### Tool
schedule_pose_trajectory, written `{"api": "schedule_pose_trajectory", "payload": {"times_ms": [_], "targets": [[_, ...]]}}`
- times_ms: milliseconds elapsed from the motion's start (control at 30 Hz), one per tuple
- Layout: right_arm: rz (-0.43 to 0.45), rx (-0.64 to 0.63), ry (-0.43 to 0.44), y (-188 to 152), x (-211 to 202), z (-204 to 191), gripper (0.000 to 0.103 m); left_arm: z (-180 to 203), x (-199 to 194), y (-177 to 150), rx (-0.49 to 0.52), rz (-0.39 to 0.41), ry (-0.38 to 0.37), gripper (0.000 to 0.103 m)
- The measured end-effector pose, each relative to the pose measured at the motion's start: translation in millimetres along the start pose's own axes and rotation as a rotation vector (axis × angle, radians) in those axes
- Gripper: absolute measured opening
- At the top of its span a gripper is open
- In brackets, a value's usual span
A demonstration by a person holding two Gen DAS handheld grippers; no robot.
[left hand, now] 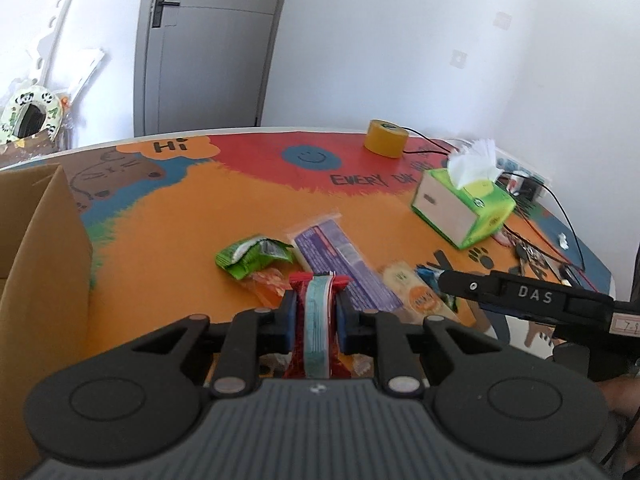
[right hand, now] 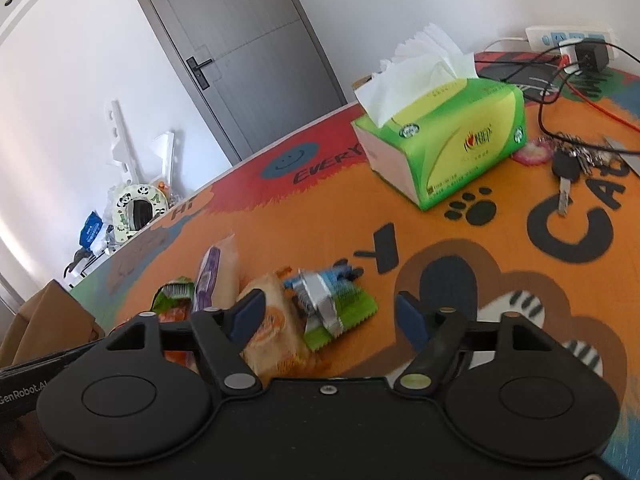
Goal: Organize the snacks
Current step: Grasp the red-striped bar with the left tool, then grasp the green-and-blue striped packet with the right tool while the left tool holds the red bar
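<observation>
red packet (left hand: 317, 312) between left tongs (left hand: 316, 316)

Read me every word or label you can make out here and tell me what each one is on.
"Hi": orange cloud on the table mat
"EVERY": table mat, by the smiley
"DAS": right gripper
"GenRobot.AI", cut off: left gripper body
Tissue box and snack packet print: too small or blurred.

Bare worktop (left hand: 168, 248) lies left of the snack pile (left hand: 320, 256); the cardboard box wall (left hand: 52, 264) blocks the frame's left edge, the tissue box (left hand: 464, 208) the upper right.
</observation>
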State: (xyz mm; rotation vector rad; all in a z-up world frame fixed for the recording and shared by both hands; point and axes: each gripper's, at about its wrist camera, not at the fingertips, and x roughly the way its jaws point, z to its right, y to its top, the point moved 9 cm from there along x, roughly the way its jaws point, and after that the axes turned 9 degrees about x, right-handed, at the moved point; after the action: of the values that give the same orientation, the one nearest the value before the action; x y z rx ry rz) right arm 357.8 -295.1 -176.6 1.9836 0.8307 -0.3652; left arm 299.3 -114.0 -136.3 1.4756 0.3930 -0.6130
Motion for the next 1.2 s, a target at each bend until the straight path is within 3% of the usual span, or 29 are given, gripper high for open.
{"api": "schedule_pose_trajectory", "payload": {"times_ms": [133,500,667,833,900,1200], "targets": [[0.005,-0.008,-0.005,8.8,8.4,-2.0,0.081,-4.6,5.4,2.9,-0.016,-0.004,0.006,0.019],[-0.015,-0.081,-0.017,9.1,36.3,-12.4,0.078,-17.5,11.5,4.0,-0.040,-0.016,0.034,0.019],[-0.036,-0.101,0.010,4.3,33.9,-18.6,0.050,-18.8,9.3,3.0,-0.042,-0.013,0.040,0.019],[-0.044,-0.109,0.037,-1.1,23.0,-19.9,0.042,-18.9,2.3,1.0,-0.041,-0.003,0.044,0.019],[-0.042,-0.098,0.045,-2.3,16.5,-19.1,0.032,-18.8,-1.3,-0.1,-0.045,0.002,0.045,0.019],[-0.023,-0.072,0.035,-11.6,-12.8,-9.8,0.031,-17.0,-22.6,-3.6,-0.048,0.039,0.040,0.019]]}}
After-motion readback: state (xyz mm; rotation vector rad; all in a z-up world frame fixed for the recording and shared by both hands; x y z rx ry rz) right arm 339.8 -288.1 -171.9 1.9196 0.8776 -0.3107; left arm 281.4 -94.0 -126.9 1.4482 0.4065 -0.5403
